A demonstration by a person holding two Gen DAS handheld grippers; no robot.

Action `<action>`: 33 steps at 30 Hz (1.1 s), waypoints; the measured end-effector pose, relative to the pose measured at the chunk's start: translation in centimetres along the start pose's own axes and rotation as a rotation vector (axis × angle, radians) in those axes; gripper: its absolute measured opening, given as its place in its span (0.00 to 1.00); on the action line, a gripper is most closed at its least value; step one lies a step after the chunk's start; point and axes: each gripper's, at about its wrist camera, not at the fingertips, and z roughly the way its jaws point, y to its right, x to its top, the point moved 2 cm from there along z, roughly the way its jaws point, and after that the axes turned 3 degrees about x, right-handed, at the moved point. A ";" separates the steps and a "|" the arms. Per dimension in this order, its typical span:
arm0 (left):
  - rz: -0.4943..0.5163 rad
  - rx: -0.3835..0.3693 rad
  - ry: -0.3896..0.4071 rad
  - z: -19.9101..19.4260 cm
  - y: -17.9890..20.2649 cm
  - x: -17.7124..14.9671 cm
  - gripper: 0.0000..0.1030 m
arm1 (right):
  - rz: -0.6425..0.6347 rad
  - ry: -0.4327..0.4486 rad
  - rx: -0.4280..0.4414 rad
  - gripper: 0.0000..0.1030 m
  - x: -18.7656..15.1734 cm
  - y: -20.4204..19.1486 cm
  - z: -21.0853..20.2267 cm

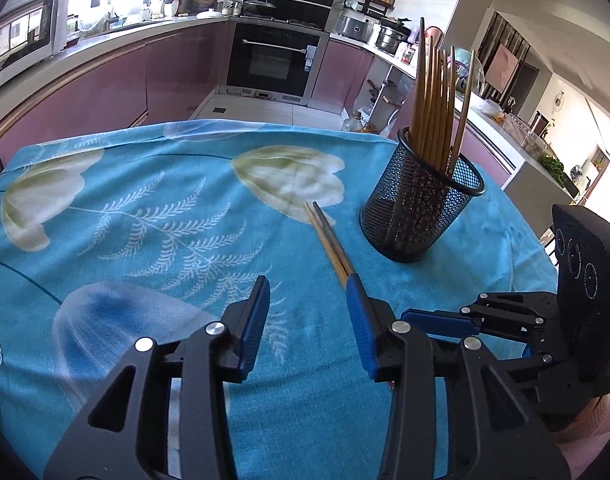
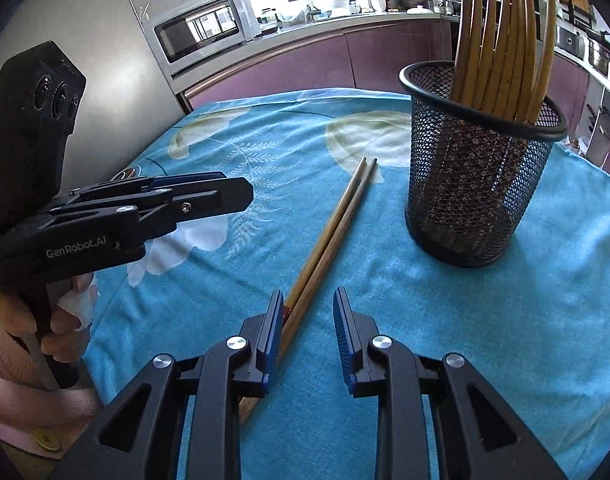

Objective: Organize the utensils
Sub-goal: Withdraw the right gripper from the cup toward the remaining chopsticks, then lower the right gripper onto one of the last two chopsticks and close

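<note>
A pair of long brown wooden chopsticks lies flat on the bench near the middle of the right wrist view, the two sticks side by side and touching, their thin tips pointing toward the upper middle of the frame. Lying parallel like this, they can probably be taken together in one pinch. Their thick ends run down under the right claw, whose blue-padded fingers stand released; the left pad is against or just beside the sticks, the other is apart from them, so nothing is gripped yet. The claw seems set low over the thick ends so that closing would catch both sticks.

In the right half of both views stands the black wire-mesh cylindrical holder, upright, already carrying a bundle of like brown chopsticks that lean and fan out above its rim. It sits just beside the loose pair, which I judge is meant to join them.

The left claw hovers over the cloth with its fingers apart and holds nothing; in its own view the loose pair meets its right pad.

A turquoise cloth printed with pale flowers and ferns covers the bench.
</note>
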 end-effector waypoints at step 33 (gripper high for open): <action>0.093 -0.046 -0.118 4.1 3.0 -1.7 0.40 | 0.068 -0.006 -0.015 0.23 -0.8 2.2 -0.6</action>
